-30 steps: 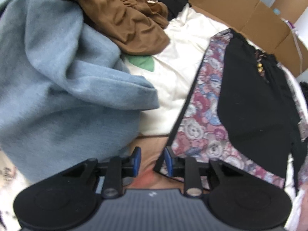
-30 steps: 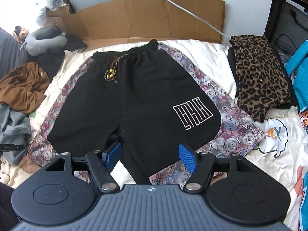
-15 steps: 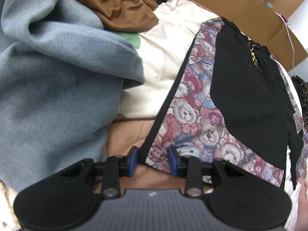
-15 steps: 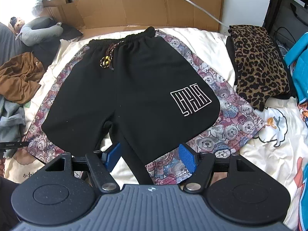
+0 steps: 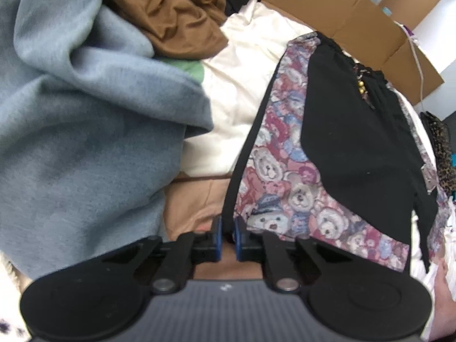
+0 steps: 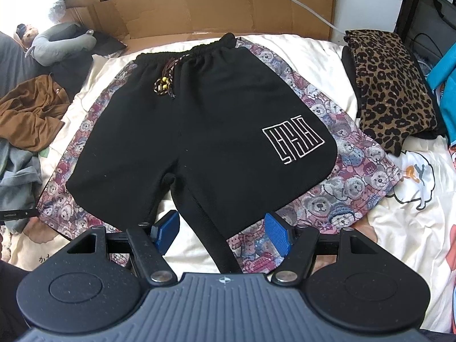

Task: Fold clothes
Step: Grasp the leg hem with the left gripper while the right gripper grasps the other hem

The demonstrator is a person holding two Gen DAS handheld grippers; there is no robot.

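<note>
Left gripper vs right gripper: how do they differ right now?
1. Jaws: the left gripper is nearly closed on the black hem of the shorts; the right gripper is wide open and grips nothing.
2. Place: the left gripper sits at the outer bear-print corner of one leg; the right gripper is low over the other leg's hem, near the crotch.
Shared: both have blue pads and point at the same shorts.

Bed with cream cartoon-print sheet [image 6: 399, 222], black shorts with teddy-bear side panels [image 6: 199, 131] spread flat at centre, leopard-print garment [image 6: 393, 85] folded at right, brown garment [image 6: 28, 111] and grey-blue sweatshirt [image 5: 85, 142] heaped at left
</note>
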